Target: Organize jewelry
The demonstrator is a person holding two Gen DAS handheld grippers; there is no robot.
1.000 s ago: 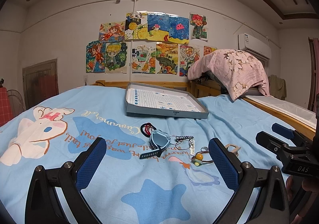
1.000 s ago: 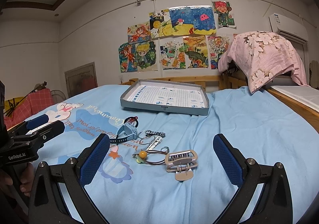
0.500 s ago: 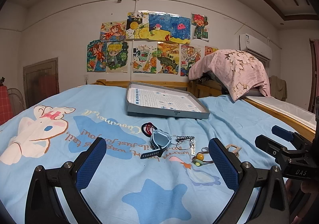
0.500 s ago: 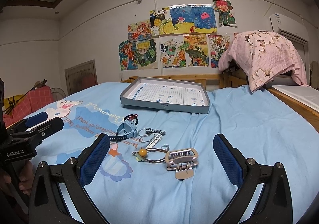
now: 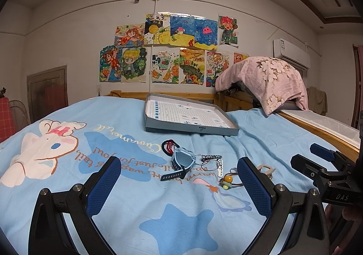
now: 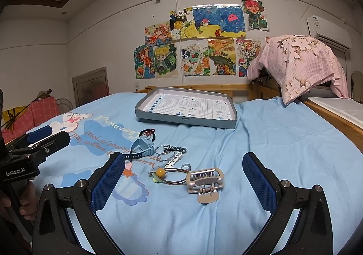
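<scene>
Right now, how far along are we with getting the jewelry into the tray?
Nothing looks done: the grey tray holds no items. Nothing is in hand either; the left gripper and right gripper are both open above the sheet. All is left: the blue watch, red-black hair tie, key rings with chain, beaded hair tie and beige claw clip lie on the bed.

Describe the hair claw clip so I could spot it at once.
Start at the grey tray on the blue bedsheet, then come toward the camera past the watch. The hair claw clip is the nearest piece: beige, toothed, and bulkier than the beaded hair tie beside it.
</scene>
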